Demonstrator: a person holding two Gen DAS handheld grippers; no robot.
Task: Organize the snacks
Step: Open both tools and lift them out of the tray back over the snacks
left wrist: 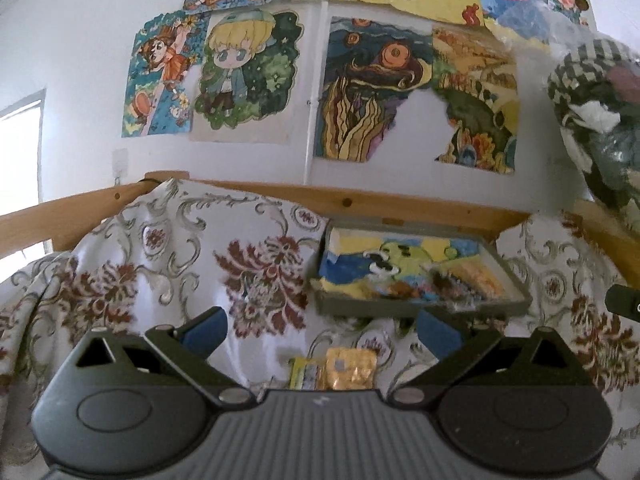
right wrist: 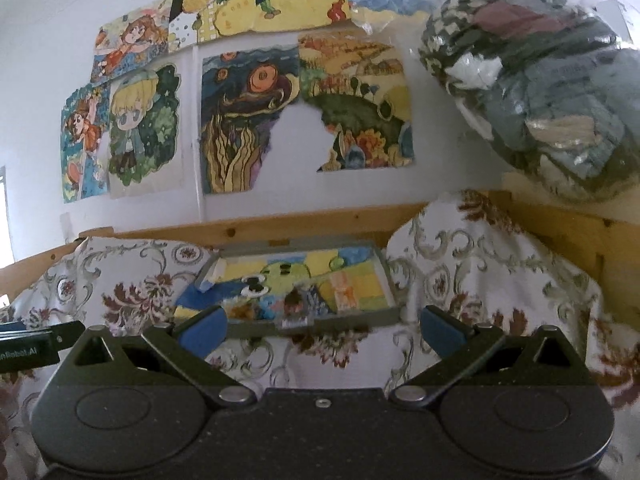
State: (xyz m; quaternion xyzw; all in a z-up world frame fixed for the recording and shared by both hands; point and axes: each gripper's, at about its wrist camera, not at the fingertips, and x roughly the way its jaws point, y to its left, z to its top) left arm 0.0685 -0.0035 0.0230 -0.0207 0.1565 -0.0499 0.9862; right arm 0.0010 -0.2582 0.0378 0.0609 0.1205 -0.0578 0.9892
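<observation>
A shallow grey tray (left wrist: 424, 307) lined with a painted picture lies on the flowered cloth; in the right wrist view the same tray (right wrist: 352, 318) sits just beyond my fingers. Small wrapped snacks (left wrist: 464, 284) lie in its right part, and a dark snack packet (right wrist: 295, 305) rests near its front wall. Two more packets, an orange snack packet (left wrist: 352, 369) and a yellow snack packet (left wrist: 306, 372), lie on the cloth between the fingers of my left gripper (left wrist: 322, 332), which is open and holds nothing. My right gripper (right wrist: 322, 330) is open too, short of the tray's front edge.
A wooden rail (left wrist: 360, 200) runs behind the flowered cloth (left wrist: 240, 264), with drawings taped on the white wall (left wrist: 256, 80) above. A clear bag of folded clothes (right wrist: 540, 92) bulges at the right. The left gripper's body (right wrist: 36, 344) shows at the right view's left edge.
</observation>
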